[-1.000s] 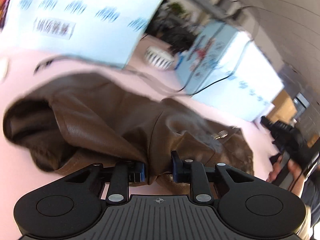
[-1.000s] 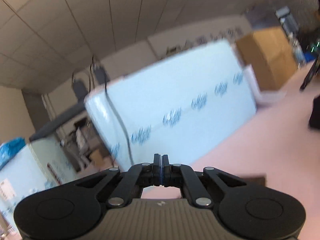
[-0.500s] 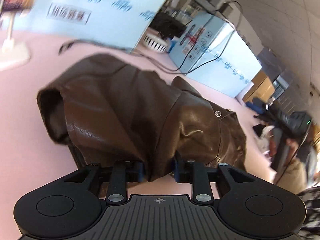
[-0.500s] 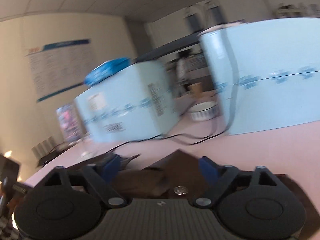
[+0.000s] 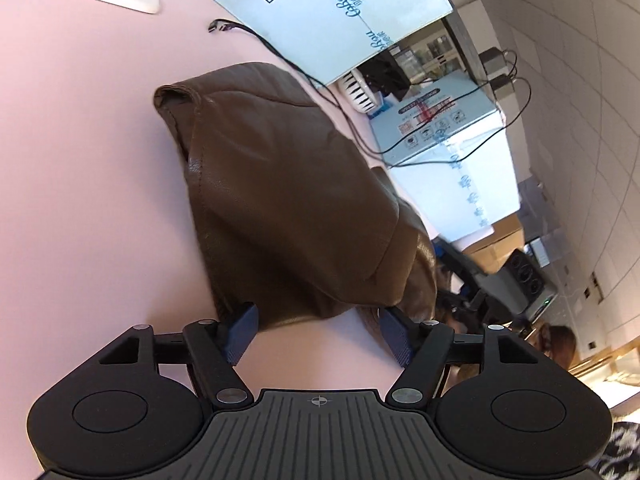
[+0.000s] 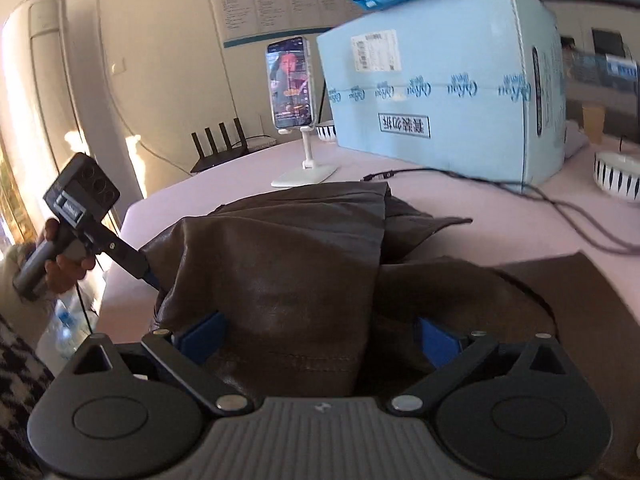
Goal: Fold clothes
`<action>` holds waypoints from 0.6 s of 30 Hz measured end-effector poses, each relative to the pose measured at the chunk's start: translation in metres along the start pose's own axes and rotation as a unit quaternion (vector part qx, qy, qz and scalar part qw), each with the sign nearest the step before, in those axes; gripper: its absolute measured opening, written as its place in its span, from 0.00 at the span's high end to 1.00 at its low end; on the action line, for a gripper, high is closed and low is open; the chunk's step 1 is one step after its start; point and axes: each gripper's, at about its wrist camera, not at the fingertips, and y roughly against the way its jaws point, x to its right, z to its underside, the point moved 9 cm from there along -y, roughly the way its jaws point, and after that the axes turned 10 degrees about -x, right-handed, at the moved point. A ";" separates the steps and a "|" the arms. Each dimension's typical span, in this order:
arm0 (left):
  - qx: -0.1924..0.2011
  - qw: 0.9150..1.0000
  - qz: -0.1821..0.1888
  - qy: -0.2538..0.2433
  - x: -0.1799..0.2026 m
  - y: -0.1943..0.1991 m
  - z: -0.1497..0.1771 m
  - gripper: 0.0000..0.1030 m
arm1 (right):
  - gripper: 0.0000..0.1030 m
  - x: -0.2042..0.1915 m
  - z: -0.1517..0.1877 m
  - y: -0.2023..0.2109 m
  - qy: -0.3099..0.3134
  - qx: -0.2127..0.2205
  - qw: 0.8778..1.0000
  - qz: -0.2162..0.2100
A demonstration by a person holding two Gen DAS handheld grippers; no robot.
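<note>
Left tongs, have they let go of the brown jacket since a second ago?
Yes. The left tongs have just been opening; they pinched the brown jacket before, and now its hem lies loose between them on the pink table.

Each camera sits just behind its own gripper's fingers, tilted down and close over the pink table [image 5: 88,184]. The left wrist view faces right along the brown jacket [image 5: 288,200]; the right wrist view faces left and far. Both share jacket and blue box [image 6: 440,92].
</note>
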 end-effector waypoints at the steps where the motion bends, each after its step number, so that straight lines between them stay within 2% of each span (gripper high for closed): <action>1: 0.006 1.000 -0.002 -0.002 0.002 -0.006 -0.006 0.34 | 0.68 -0.001 0.003 -0.005 -0.008 -0.013 1.000 -0.018; 2: 0.012 1.000 -0.004 -0.003 0.004 -0.011 -0.011 0.34 | 0.79 -0.004 0.007 -0.006 -0.002 -0.013 1.000 -0.016; 4: 0.022 0.999 -0.016 -0.023 0.011 -0.026 -0.023 0.34 | 0.80 -0.008 0.009 0.001 0.012 0.016 1.000 0.009; 6: 0.025 0.998 -0.039 -0.052 0.024 -0.046 -0.040 0.34 | 0.82 -0.004 0.008 0.022 -0.010 0.067 0.997 0.028; 9: 0.027 0.994 -0.076 -0.080 0.044 -0.074 -0.072 0.37 | 0.83 0.021 0.003 0.064 -0.076 0.146 0.985 0.042; 11: 0.040 0.990 -0.084 -0.101 0.063 -0.092 -0.095 0.40 | 0.83 0.040 -0.001 0.098 -0.112 0.200 0.971 0.064; 13: 0.067 0.986 -0.081 -0.129 0.092 -0.111 -0.119 0.41 | 0.84 0.046 -0.006 0.130 -0.132 0.253 0.955 0.080; 15: 0.089 0.984 -0.055 -0.143 0.117 -0.120 -0.131 0.41 | 0.84 0.037 -0.012 0.153 -0.123 0.292 0.944 0.087; 16: 0.096 0.985 -0.041 -0.139 0.123 -0.119 -0.133 0.41 | 0.84 0.025 -0.015 0.159 -0.103 0.303 0.943 0.089; 18: 0.096 0.988 -0.008 -0.120 0.125 -0.108 -0.124 0.41 | 0.84 -0.004 -0.018 0.158 -0.055 0.301 0.949 0.074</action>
